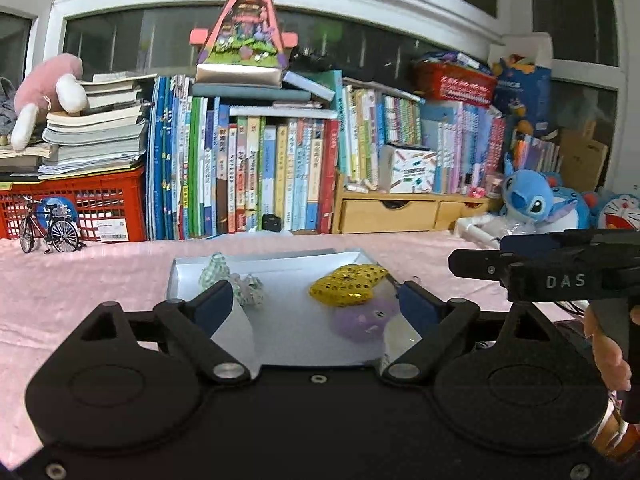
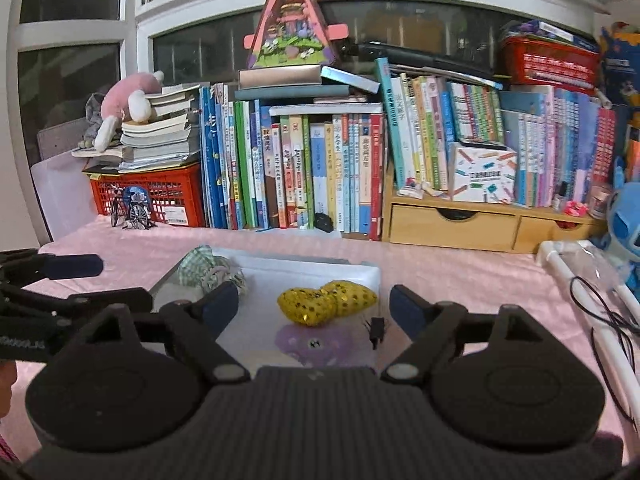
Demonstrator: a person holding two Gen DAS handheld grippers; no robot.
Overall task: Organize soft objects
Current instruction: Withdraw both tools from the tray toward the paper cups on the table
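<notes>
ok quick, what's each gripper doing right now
left gripper: open, holding nothing, over the tray
right gripper: open, holding nothing

Heart cushion (image 2: 326,302) in tray (image 2: 360,270); books (image 2: 320,176) behind.

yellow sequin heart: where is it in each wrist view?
Left wrist: the yellow sequin heart lies in the white tray, right of centre, between the open fingers of the left gripper, just behind the purple plush.
Right wrist: the heart sits near centre, between the open fingers of the right gripper.
Shared landmark: the pink triangular box on top of the books.
</notes>
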